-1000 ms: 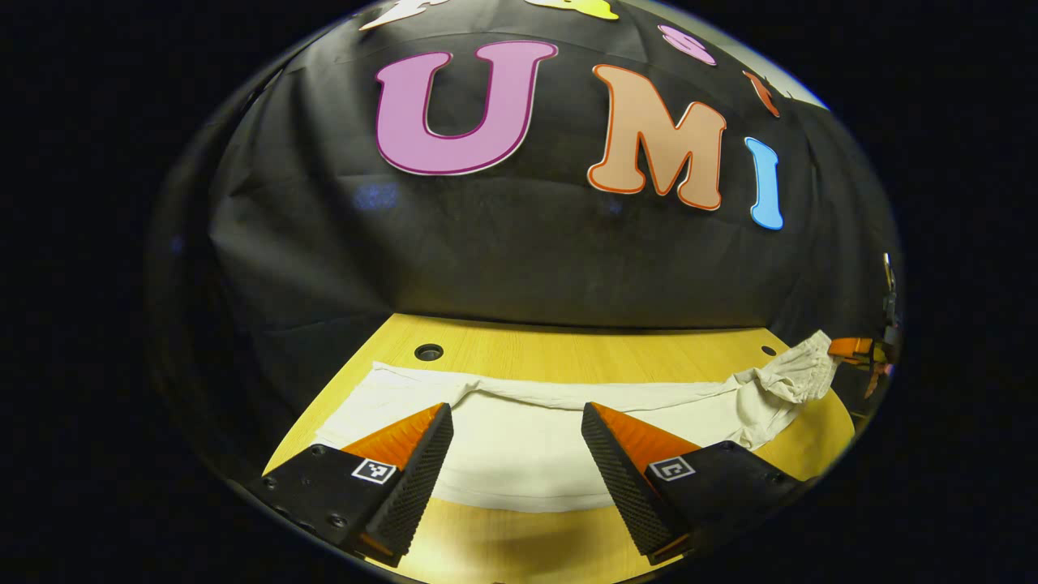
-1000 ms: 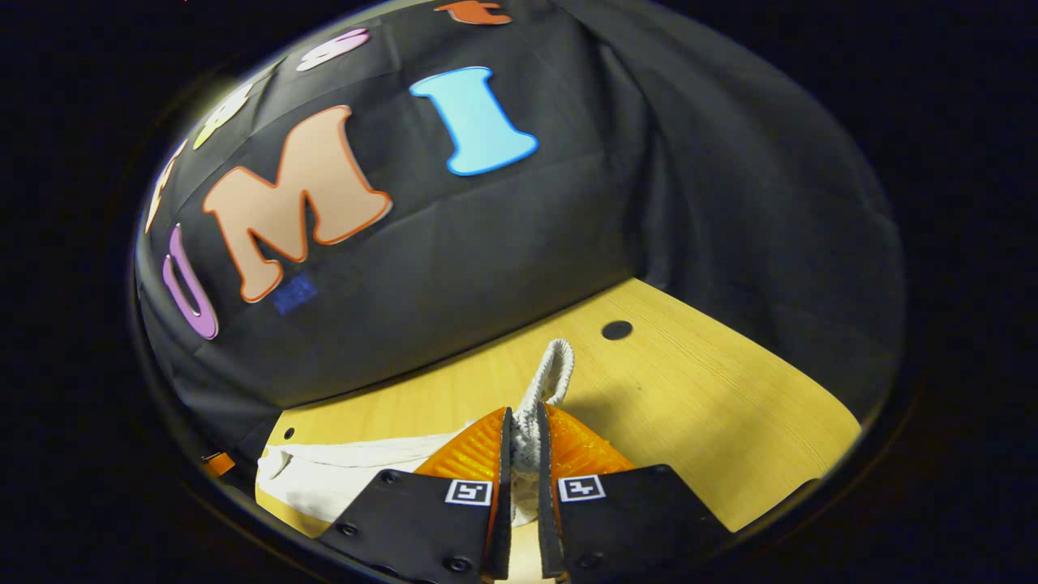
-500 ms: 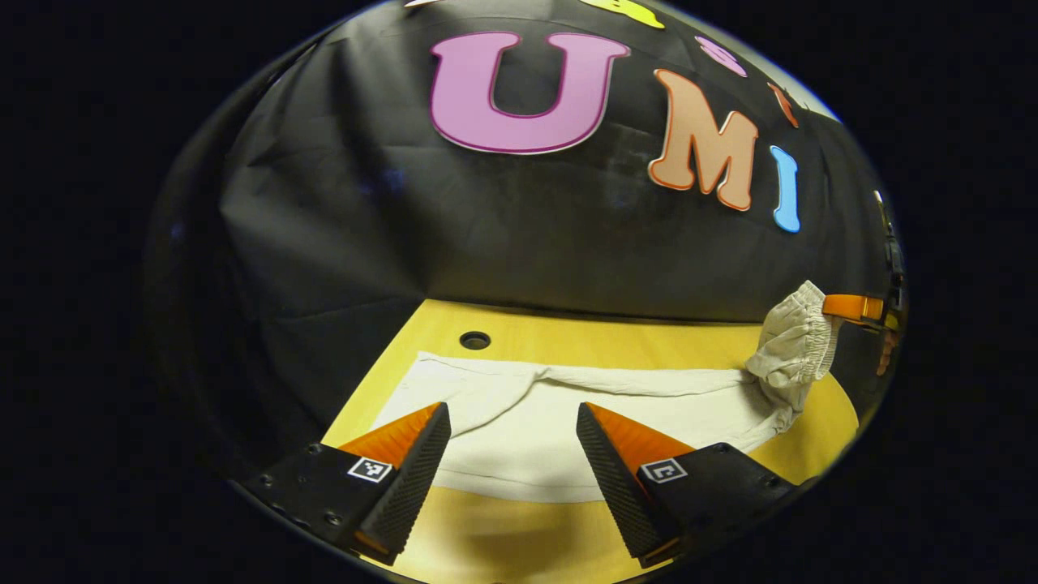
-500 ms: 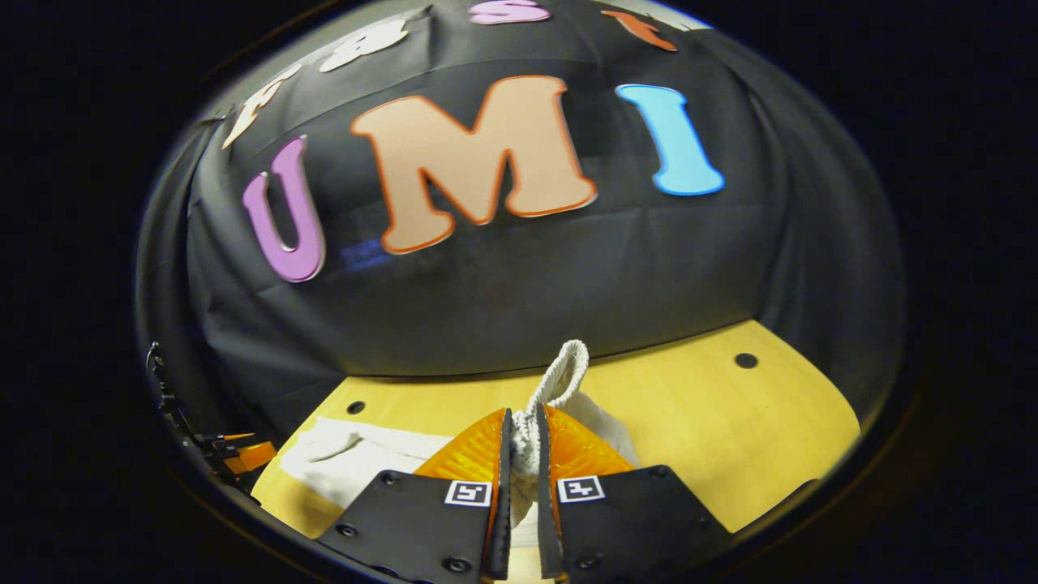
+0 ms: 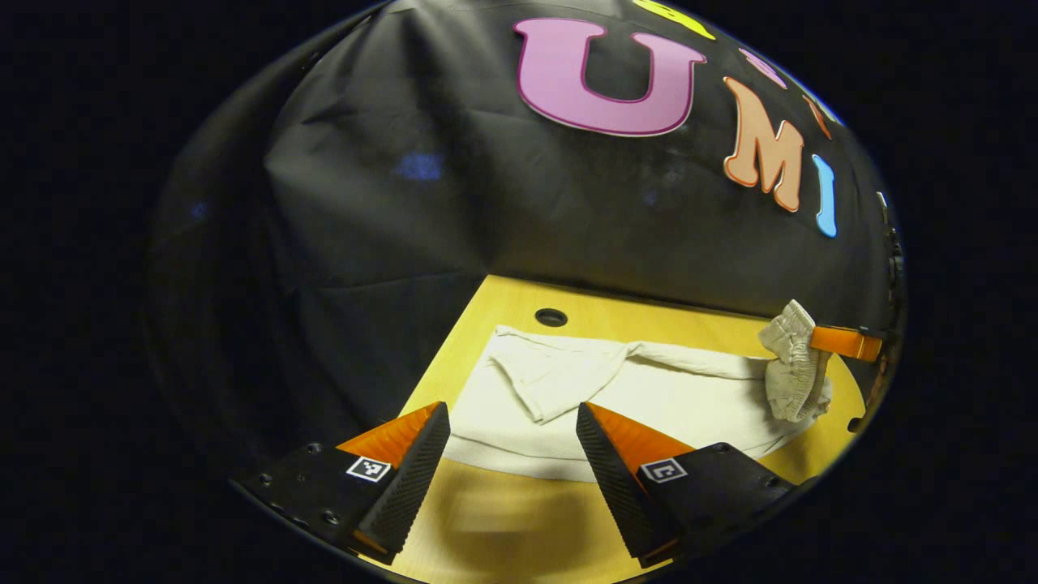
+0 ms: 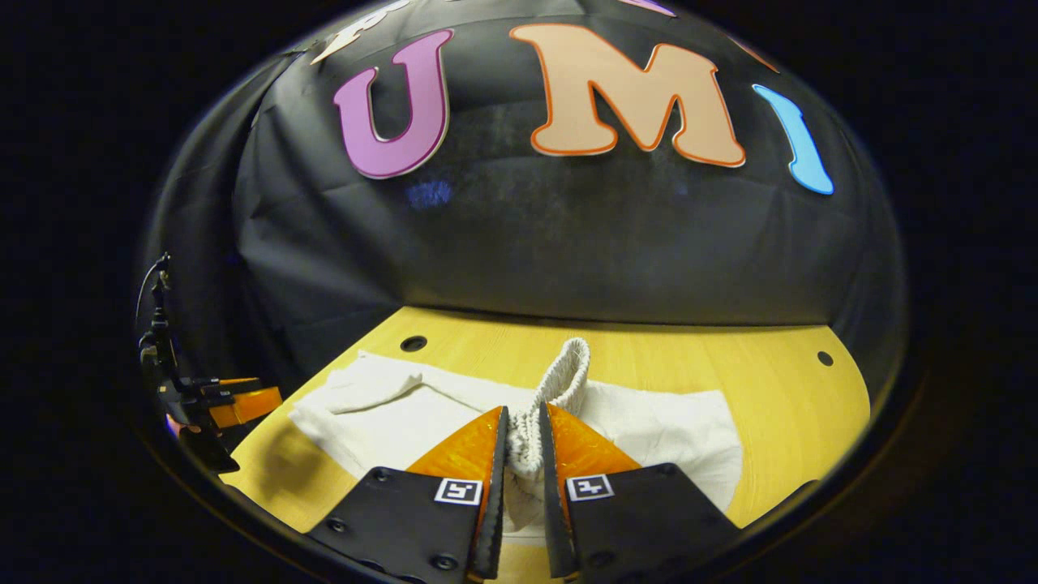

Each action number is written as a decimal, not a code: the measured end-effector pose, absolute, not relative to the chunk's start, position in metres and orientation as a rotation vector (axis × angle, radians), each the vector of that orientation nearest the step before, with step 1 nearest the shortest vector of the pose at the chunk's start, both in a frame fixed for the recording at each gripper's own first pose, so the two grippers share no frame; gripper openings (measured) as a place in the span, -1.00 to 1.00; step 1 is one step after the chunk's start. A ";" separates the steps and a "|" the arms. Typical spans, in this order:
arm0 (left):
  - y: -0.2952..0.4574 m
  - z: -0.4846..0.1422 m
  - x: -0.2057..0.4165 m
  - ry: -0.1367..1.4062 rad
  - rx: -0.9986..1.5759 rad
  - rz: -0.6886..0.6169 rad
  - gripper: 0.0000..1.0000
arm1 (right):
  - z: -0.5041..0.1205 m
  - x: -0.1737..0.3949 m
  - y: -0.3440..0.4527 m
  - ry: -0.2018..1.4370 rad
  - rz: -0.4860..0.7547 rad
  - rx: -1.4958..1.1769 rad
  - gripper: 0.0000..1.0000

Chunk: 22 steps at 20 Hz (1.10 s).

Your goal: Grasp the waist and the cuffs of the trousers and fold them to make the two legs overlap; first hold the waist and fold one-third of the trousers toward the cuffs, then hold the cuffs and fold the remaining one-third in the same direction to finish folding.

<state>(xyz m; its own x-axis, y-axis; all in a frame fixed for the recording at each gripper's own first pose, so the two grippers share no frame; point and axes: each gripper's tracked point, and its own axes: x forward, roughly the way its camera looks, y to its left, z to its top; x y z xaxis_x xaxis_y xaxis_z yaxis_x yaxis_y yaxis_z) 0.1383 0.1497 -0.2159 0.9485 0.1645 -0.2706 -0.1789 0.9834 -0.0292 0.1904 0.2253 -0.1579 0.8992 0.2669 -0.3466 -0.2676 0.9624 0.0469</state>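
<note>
Cream-white trousers (image 5: 673, 405) are lying spread across a light wooden table (image 5: 519, 527) inside a booth walled with black cloth (image 5: 389, 211).

In the left gripper view, the left gripper (image 5: 511, 462) is hovering low over the near edge of the table with its two fingers standing wide apart and nothing between them. Bare wood is showing in the gap, and the near hem of the trousers is lying just beyond the fingertips. At the far left end of the garment, one corner of fabric (image 5: 551, 377) is lying folded back over the rest, close to a round hole (image 5: 551, 316) in the tabletop. At the right edge of this view, the right gripper (image 5: 819, 341) is reaching in and pinching the gathered waistband (image 5: 795, 361), which is raised above the table and hanging in a bunch.

In the right gripper view, the right gripper (image 6: 521, 454) is closed tightly on the elastic waistband (image 6: 559, 385); both fingers are pressing on the ruched cloth, and a loop of it is standing up past the tips. The rest of the trousers (image 6: 665, 430) is lying flat on the table (image 6: 778, 381) beneath. The left gripper (image 6: 231, 401) is showing at the far left, near the table's edge and beside the trouser cuffs.
</note>
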 end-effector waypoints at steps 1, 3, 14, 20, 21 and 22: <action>0.156 -0.222 0.141 0.277 -0.058 0.179 0.90 | -0.163 0.189 0.231 0.379 0.288 0.009 -0.33; 0.164 -0.231 0.147 0.284 -0.064 0.182 0.90 | -0.166 0.186 0.229 0.400 0.288 0.004 0.56; 0.181 -0.279 0.186 0.383 -0.018 0.200 0.91 | -0.165 0.180 0.196 0.406 0.183 -0.038 0.97; 0.180 -0.287 0.188 0.430 0.031 0.208 0.78 | -0.167 0.177 0.175 0.409 0.140 -0.036 0.97; 0.179 -0.285 0.184 0.434 0.032 0.206 0.64 | -0.167 0.175 0.174 0.407 0.137 -0.033 0.97; 0.177 -0.283 0.185 0.432 0.030 0.198 0.57 | -0.165 0.175 0.172 0.404 0.134 -0.033 0.97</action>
